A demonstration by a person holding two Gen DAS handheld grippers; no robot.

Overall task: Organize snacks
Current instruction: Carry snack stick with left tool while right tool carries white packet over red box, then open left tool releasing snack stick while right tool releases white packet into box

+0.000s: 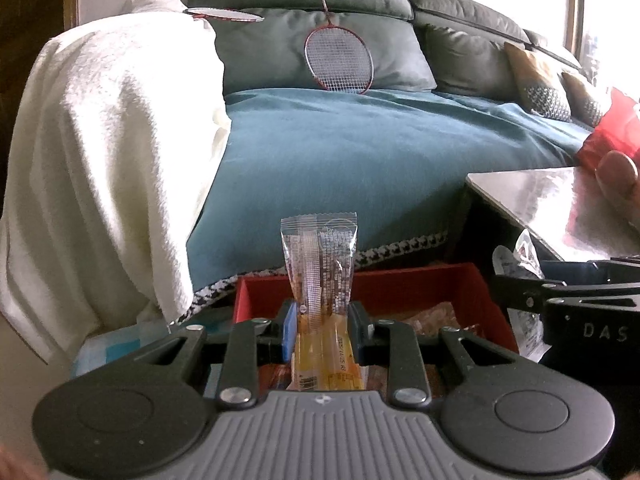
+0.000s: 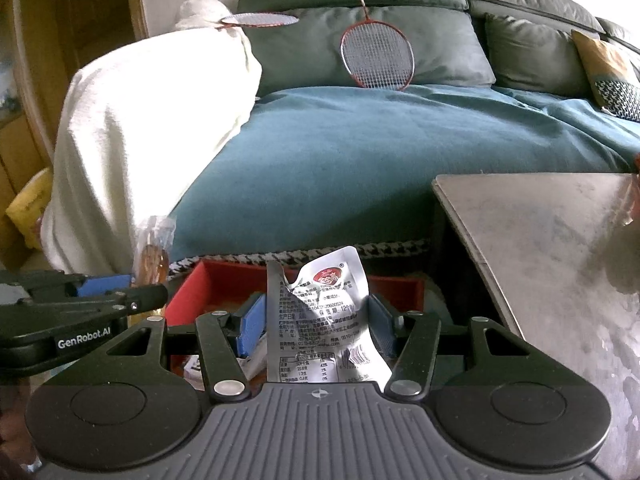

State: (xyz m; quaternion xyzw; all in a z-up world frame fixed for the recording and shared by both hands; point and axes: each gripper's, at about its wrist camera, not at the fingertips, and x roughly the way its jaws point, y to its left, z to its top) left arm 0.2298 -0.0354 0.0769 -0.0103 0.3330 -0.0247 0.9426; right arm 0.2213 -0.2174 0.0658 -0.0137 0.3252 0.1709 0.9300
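Clear orange snack packet [image 1: 320, 280] upright, silver pouch [image 2: 328, 320] above red box [image 2: 188, 296]

I'm in a home, in a living room. Ahead of me runs a long grey-green sofa [image 1: 460, 20] with plump back cushions [image 2: 360, 40], its seat covered by a teal throw [image 1: 360, 144] edged in houndstooth trim. A white fleecy blanket [image 1: 104, 152] is draped over the sofa's left end. Two red-framed badminton rackets [image 2: 376, 56] lie against the cushions, the sort of clutter a house collects. Patterned throw pillows [image 1: 540, 80] sit at the far right. Beside me stands a low table with a pale marbled top [image 2: 552, 248], and a wooden door frame [image 2: 24, 80] shows at the left edge.
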